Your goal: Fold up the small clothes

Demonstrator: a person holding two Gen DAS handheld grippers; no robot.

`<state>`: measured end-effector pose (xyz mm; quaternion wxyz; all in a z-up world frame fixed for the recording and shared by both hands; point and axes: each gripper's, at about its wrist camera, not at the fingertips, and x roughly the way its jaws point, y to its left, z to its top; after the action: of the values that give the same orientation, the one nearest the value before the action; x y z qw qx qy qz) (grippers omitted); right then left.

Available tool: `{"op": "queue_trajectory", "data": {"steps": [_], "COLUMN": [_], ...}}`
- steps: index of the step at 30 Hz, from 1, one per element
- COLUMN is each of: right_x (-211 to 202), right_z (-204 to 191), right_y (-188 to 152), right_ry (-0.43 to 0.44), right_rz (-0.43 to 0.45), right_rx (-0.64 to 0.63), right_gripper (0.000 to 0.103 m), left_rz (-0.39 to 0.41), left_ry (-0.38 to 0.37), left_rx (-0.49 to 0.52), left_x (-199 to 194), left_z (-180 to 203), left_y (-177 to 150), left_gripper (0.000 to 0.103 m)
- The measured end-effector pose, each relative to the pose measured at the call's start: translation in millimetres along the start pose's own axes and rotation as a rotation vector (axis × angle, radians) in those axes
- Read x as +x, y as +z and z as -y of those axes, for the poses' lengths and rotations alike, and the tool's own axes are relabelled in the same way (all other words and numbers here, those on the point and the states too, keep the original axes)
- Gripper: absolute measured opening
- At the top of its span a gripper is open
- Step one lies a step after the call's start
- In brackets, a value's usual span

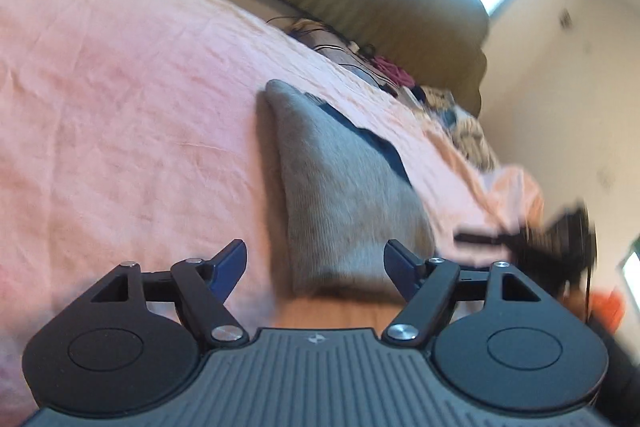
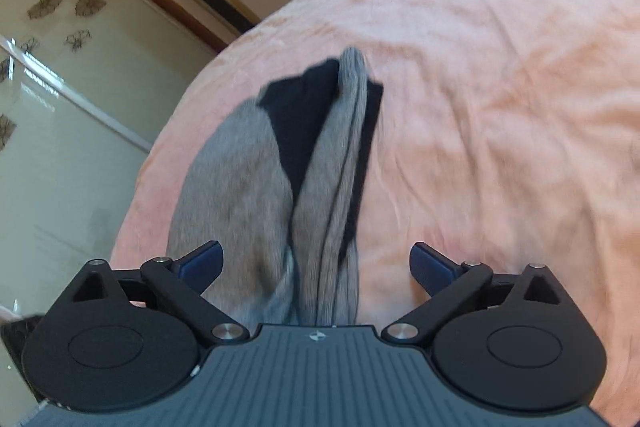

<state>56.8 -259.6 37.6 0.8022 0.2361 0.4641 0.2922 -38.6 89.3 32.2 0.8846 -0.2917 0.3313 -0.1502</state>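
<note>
Centre of both frames: grey sock [image 2: 240, 195] on pink sheet [image 2: 500, 87] | soft, light, limp; pinch near edge | left gripper [image 1: 315, 263] jaws apart, empty | right gripper [image 2: 316, 265] jaws apart

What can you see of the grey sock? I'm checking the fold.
The grey sock is ribbed knit with black patches at one end. In the right wrist view it lies doubled lengthwise on the pink bedsheet, one layer standing up as a ridge. Both open tongs, left and right, flank its near end without gripping.
</note>
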Motion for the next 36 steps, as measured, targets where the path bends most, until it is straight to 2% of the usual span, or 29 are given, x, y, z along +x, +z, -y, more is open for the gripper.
{"op": "queue_trajectory", "data": {"steps": [2,3,4,5,6,7,8,10,14,15,17,19,21,22,23,24,25,26,28,30,31,32,33,34,35,36], "right_x": [1,6,11,15,18,22,25,23,-9,-14,-11,-17,-34,-41,-43,-40,-32,-20,9,46,67,82,86,90,87,83], "right_z": [-5,-9,-12,-14,-16,-16,-13,-7,-12,-9,-2,6,5,2,-4,-8,-13,-17,-24,-29,-28,-26,-25,-22,-11,0], "right_y": [-9,-12,-14,-15,-15,-14,-13,-13,-23,-28,-40,-41,-29,-19,-5,7,23,40,67,91,100,98,97,97,98,102], "right_ry": [0.034,0.058,0.076,0.085,0.087,0.083,0.061,0.086,0.136,0.132,0.078,0.116,0.091,0.071,0.062,0.056,0.052,0.051,0.030,-0.065,-0.126,-0.175,-0.182,-0.178,-0.156,-0.139], "right_rz": [-0.016,-0.037,-0.055,-0.063,-0.067,-0.082,-0.105,-0.107,-0.078,-0.081,-0.112,-0.095,-0.009,0.060,0.116,0.138,0.146,0.140,0.108,0.066,0.042,0.033,0.041,0.029,0.035,0.042], "right_rx": [0.006,0.007,0.008,0.003,-0.007,-0.003,0.015,0.021,-0.025,-0.026,-0.032,0.009,0.035,0.018,-0.007,-0.016,-0.023,-0.039,-0.061,-0.077,-0.097,-0.109,-0.133,-0.148,-0.138,-0.109], "right_gripper": [0.098,0.093,0.084,0.081,0.072,0.044,0.026,0.023,0.022,0.022,0.032,0.041,0.070,0.078,0.078,0.078,0.078,0.078,0.078,0.078,0.075,0.066,0.028,0.015,0.012,0.004], "left_rz": [-0.063,-0.118,-0.124,-0.141,-0.164,-0.200,-0.236,-0.238,-0.208,-0.219,-0.235,-0.209,-0.147,-0.090,-0.020,0.049,0.100,0.126,0.117,0.066,0.015,-0.034,-0.075,-0.065,-0.037,-0.032], "left_ry": [-0.032,-0.021,-0.035,-0.050,-0.067,-0.063,-0.044,-0.034,-0.076,-0.063,0.043,0.060,0.102,0.127,0.147,0.165,0.180,0.188,0.205,0.243,0.268,0.299,0.320,0.313,0.289,0.277], "left_rx": [-0.069,-0.094,-0.095,-0.092,-0.097,-0.110,-0.121,-0.125,-0.037,-0.007,0.066,0.094,0.145,0.198,0.266,0.342,0.415,0.487,0.635,0.768,0.819,0.838,0.838,0.833,0.830,0.826], "left_x": [24,41,51,60,69,78,85,85,52,48,51,42,27,20,16,14,16,23,48,79,97,112,124,125,120,117], "left_z": [-11,-15,-13,-10,-8,-7,-6,-4,14,15,13,11,23,32,45,59,72,84,105,116,117,113,107,97,91,89], "left_y": [11,13,14,17,19,21,21,20,13,8,-6,-10,0,7,14,17,19,18,11,0,-6,-12,-16,-21,-24,-24], "left_gripper": [0.075,0.072,0.072,0.071,0.060,0.045,0.020,0.017,0.014,0.015,0.021,0.024,0.034,0.038,0.053,0.077,0.085,0.087,0.087,0.087,0.087,0.087,0.088,0.089,0.090,0.090]}}
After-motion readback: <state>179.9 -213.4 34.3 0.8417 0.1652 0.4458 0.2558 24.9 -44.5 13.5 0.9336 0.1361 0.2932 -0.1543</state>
